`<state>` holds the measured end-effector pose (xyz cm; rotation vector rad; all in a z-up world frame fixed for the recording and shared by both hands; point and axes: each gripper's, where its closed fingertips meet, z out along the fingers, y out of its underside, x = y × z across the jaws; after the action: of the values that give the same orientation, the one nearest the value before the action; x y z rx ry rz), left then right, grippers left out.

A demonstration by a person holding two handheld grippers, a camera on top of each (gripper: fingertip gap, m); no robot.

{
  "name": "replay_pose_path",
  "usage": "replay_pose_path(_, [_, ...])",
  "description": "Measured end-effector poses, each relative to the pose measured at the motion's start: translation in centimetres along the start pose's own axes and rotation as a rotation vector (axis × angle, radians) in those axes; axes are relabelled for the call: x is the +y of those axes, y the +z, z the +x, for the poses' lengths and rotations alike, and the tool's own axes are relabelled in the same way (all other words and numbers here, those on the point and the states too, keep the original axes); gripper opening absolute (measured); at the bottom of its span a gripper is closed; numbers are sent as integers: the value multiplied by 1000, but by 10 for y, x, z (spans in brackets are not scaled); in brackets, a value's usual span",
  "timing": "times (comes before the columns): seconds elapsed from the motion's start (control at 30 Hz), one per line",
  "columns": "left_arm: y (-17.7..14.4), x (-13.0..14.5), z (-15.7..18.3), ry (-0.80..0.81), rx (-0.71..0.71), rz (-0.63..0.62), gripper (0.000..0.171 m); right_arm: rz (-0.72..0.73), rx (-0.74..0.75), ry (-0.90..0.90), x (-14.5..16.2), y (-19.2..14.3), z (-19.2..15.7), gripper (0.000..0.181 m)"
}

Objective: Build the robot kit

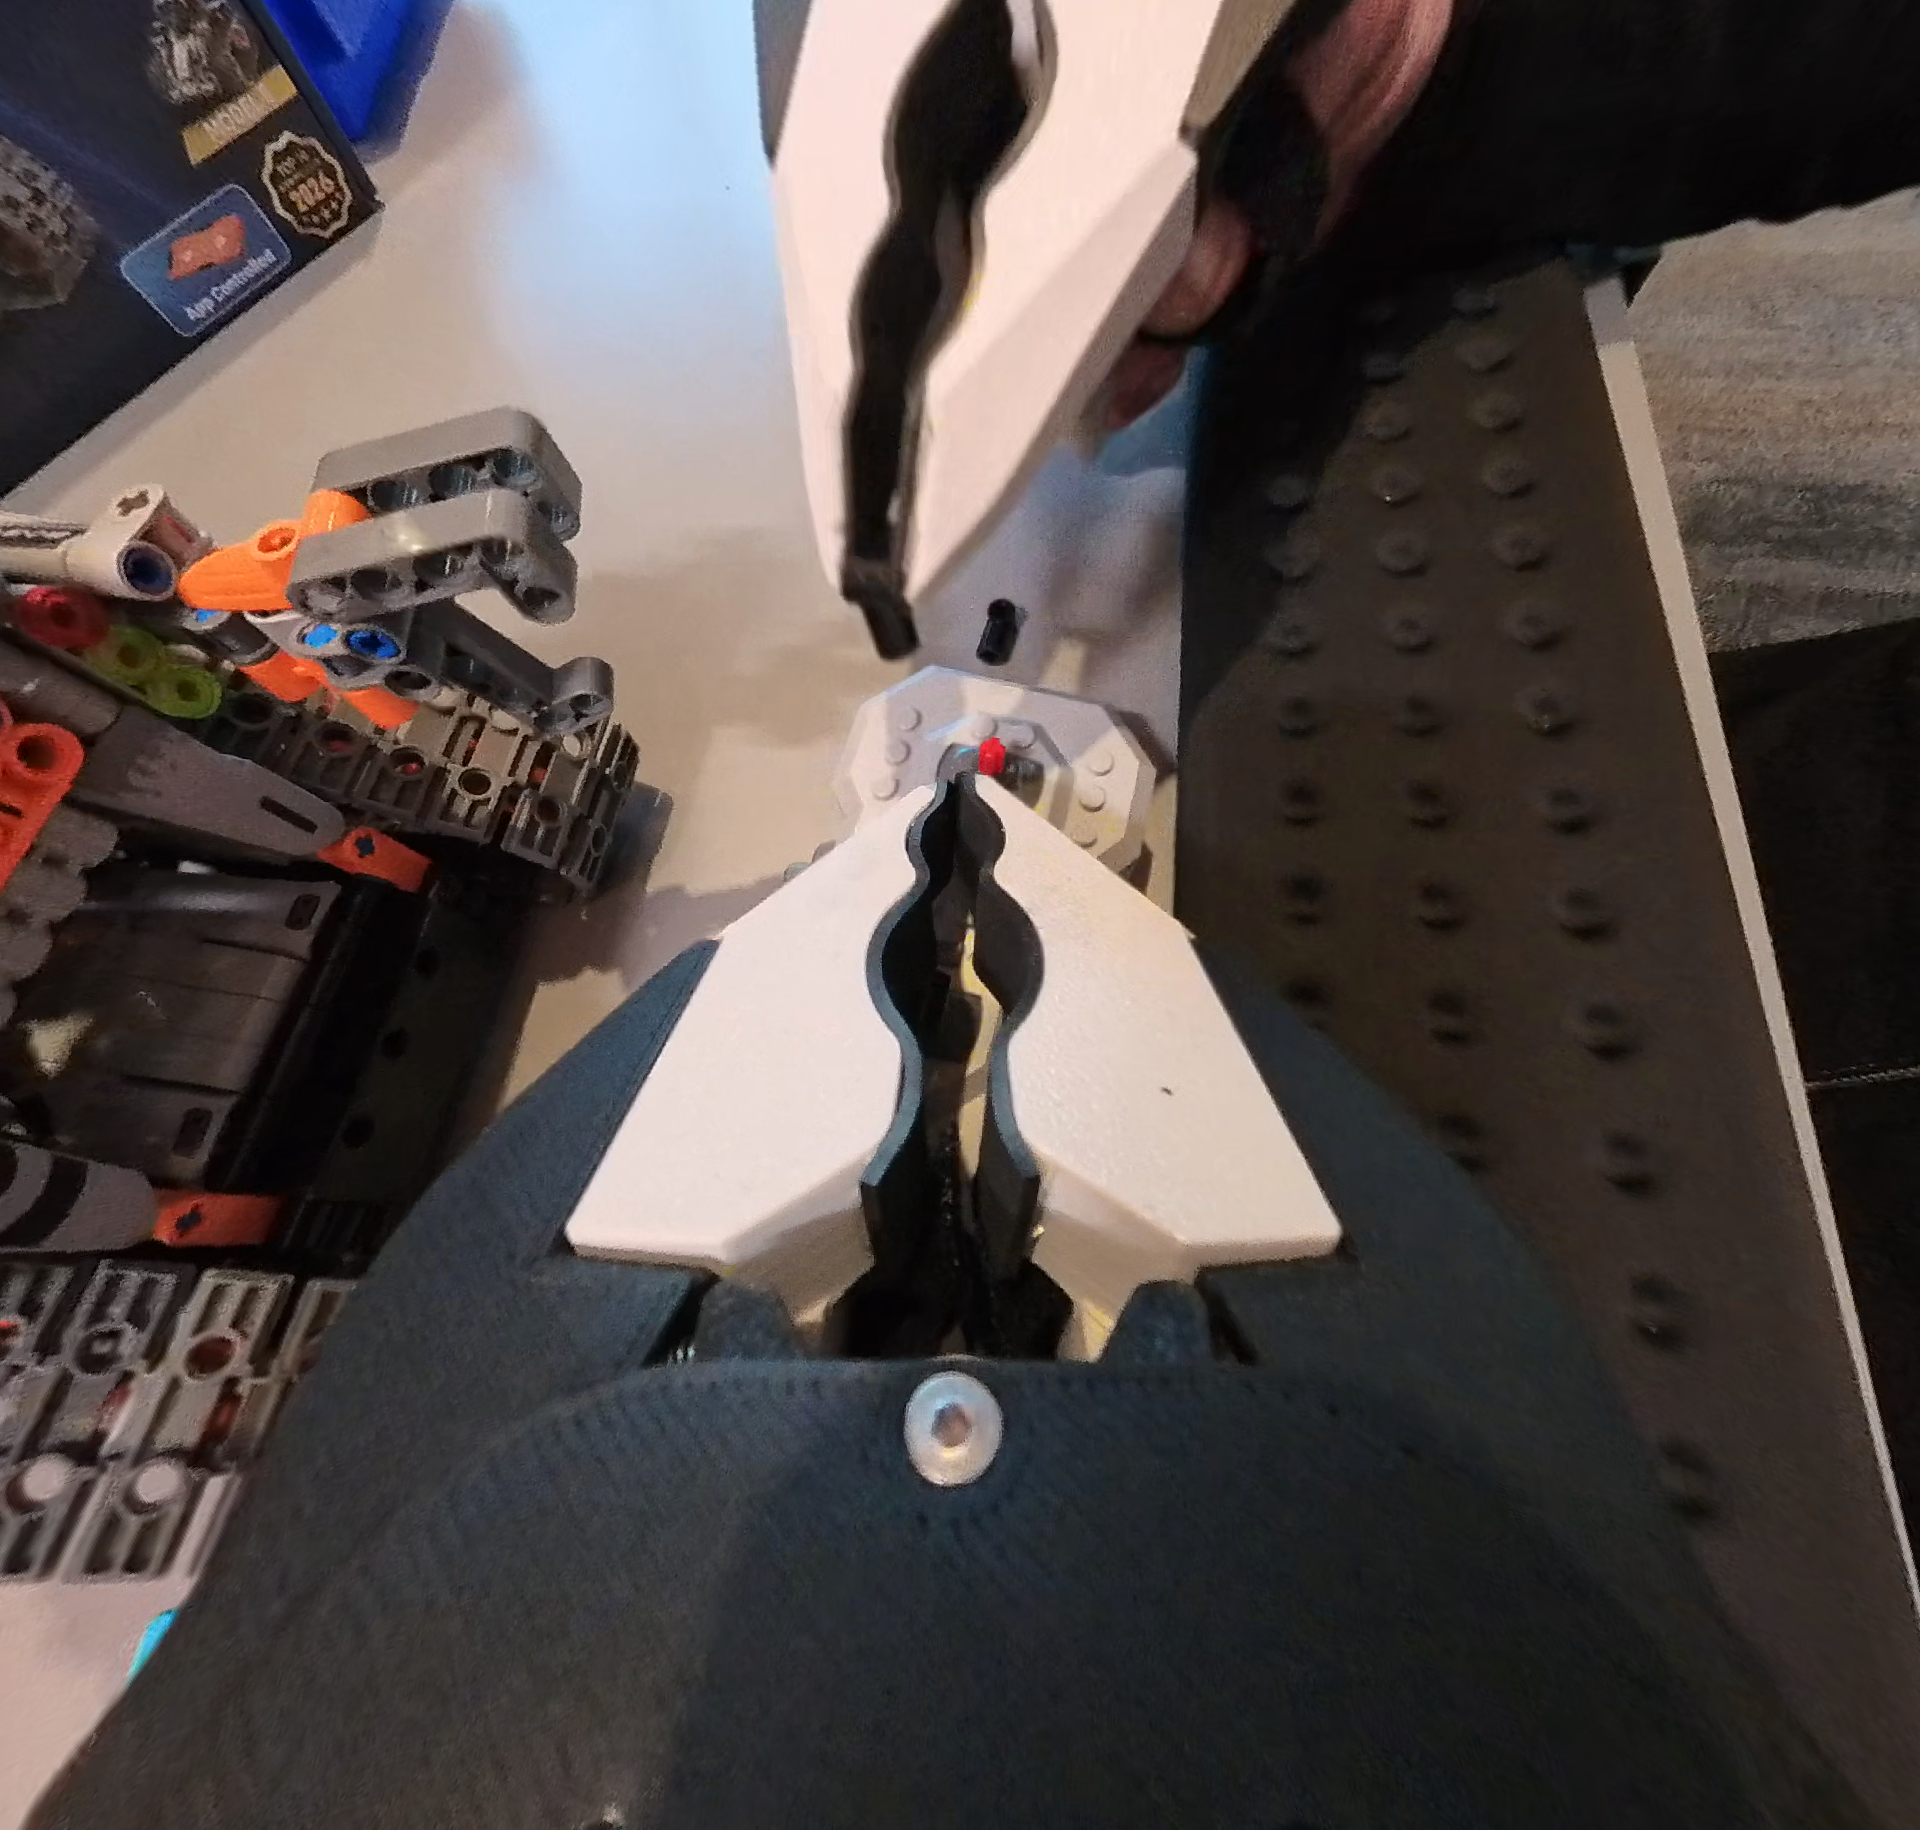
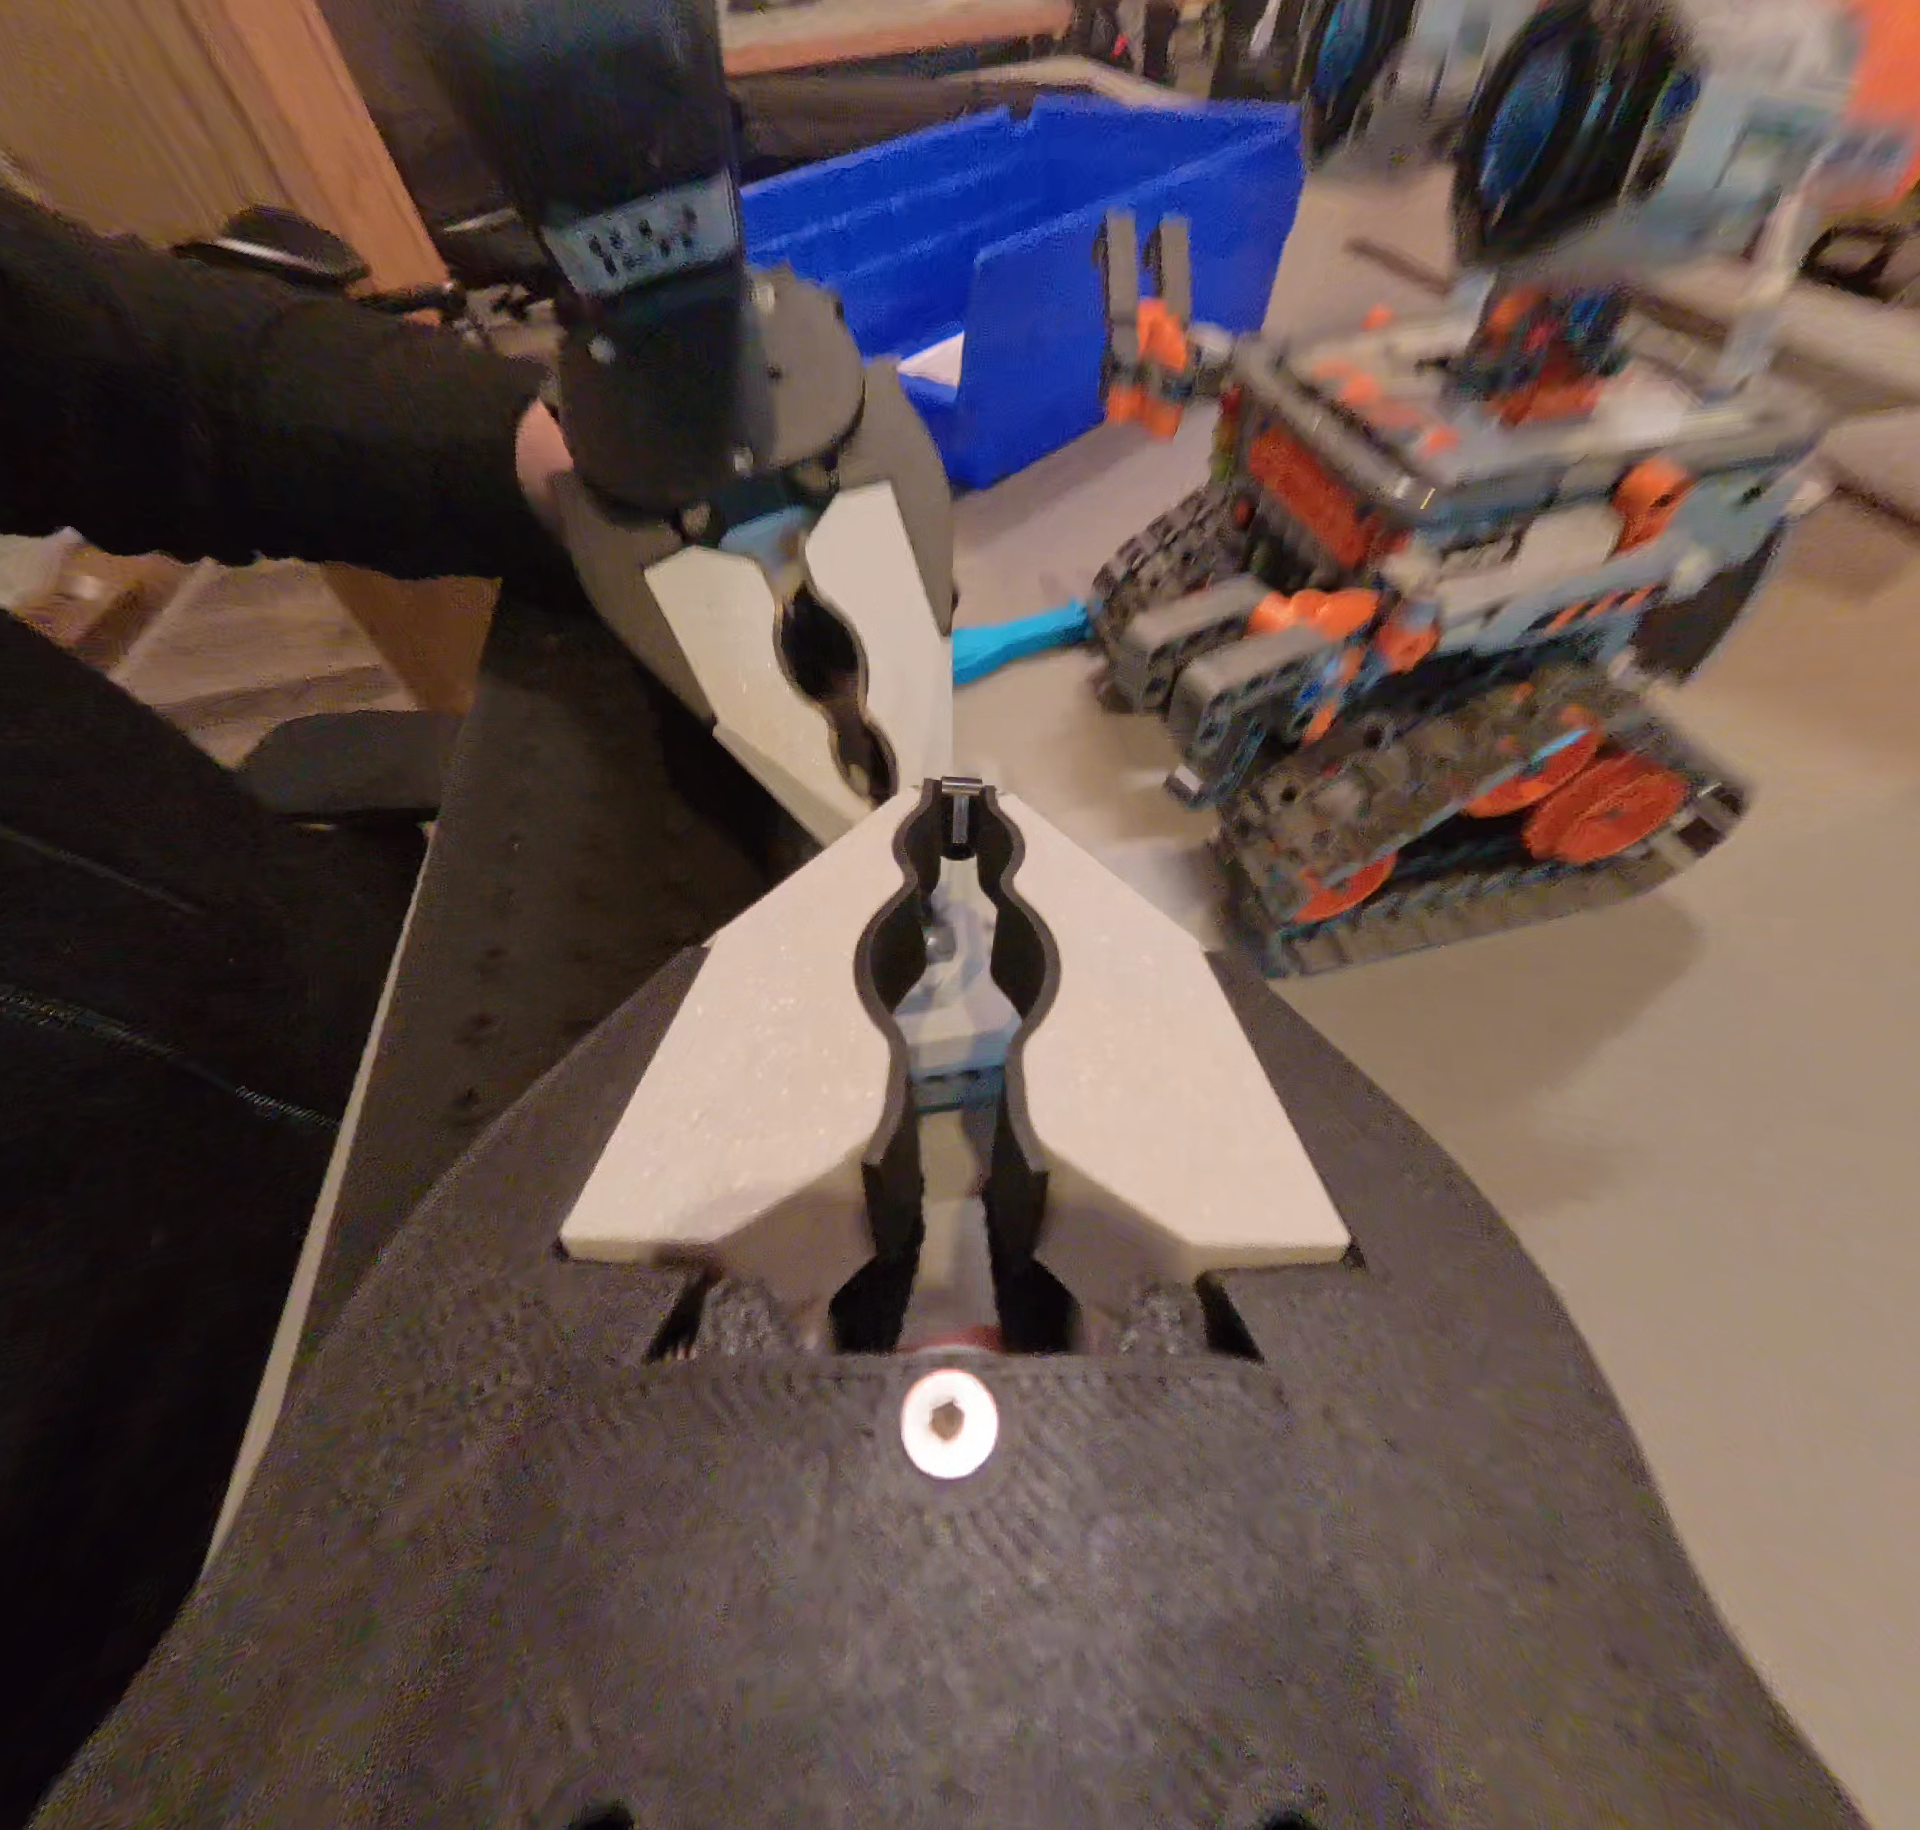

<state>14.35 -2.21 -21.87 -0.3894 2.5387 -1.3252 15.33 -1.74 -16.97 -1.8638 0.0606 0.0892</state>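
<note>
Both jaws pinch: left gripper (image 1: pixel 971 793) grey plate (image 1: pixel 914 741), right gripper (image 2: pixel 958 804) black pin (image 2: pixel 958 812), beside tracked model (image 2: pixel 1455 637).

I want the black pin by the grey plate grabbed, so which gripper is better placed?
Probably the right gripper: its tips sit just beside the pin. The left gripper is shut, its tips at the red piece on the plate.

left wrist view close, steeply down, right wrist view close, shallower, both sharing grey plate (image 1: pixel 997 741)
</note>
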Motion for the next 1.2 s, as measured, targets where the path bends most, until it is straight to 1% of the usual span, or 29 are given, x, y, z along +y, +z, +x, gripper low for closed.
replay_pose_path(0.03, [1,0,0,6,0,-1,0,-3,-20,20,4,1,-3,4])
replay_pose_path(0.1, [1,-1,-5,7,-19,4,0,44,-25,16,-10,-8,-3,4])
replay_pose_path(0.13, [0,-1,-6,21,-33,2,0,73,-48,62,-14,-12,-1,3])
replay_pose_path(0.17, [0,0,-5,25,-27,-6,0,72,-83,102,-14,-15,-2,4])
replay_pose_path(0.23, [-3,0,-4,31,-35,0,11,51,-49,89,-13,-24,2,4])
replay_pose_path(0.27, [-6,-2,-3,36,-35,3,12,16,-13,83,-9,-29,6,4])
replay_pose_path(0.3, [-8,-3,-2,38,-28,9,14,-58,33,66,2,-35,14,5])
replay_pose_path(0.33, [-11,-7,-2,40,-31,22,19,-124,102,36,15,-42,26,5])
replay_pose_path(0.37, [-14,-9,-2,42,-29,31,24,-179,137,31,27,-49,34,5])
replay_pose_path(0.43, [-19,-10,-4,61,-37,30,23,-301,144,37,52,-58,40,5])
replay_pose_path(0.5, [-24,-13,-5,73,-50,50,26,-372,184,-62,70,-62,46,5])
replay_pose_path(0.57, [-27,-14,-4,84,-51,48,26,-421,190,-145,82,-61,43,6])
replay_pose_path(0.63, [-26,-10,-3,110,-58,27,26,-494,191,-209,96,-61,40,15])
replay_pose_path(0.67, [-25,-7,-2,119,-55,14,29,-528,180,-231,102,-60,37,24])
replay_pose_path(0.7, [-24,-5,-1,126,-58,2,32,-545,180,-245,105,-61,35,26])
replay_pose_path(0.77, [-25,-4,2,131,-45,-1,34,-497,192,-266,93,-62,33,29])
replay_pose_path(0.87, [-31,-5,0,140,-62,3,37,-421,148,-253,74,-59,18,23])
replay_pose_path(0.93, [-35,-8,1,140,-54,14,37,-458,115,-255,80,-50,12,22])
replay_pose_path(1.03, [-37,-9,1,144,-67,19,37,-536,97,-258,97,-39,13,22])
replay_pose_path(1.07, [-37,-9,2,143,-65,22,37,-548,96,-259,100,-36,14,16])
replay_pose_path(1.1, [-37,-9,2,145,-68,24,37,-550,92,-251,101,-34,14,5])
replay_pose_path(1.2, [-35,-9,5,162,-70,26,36,-523,77,-208,98,-32,13,5])
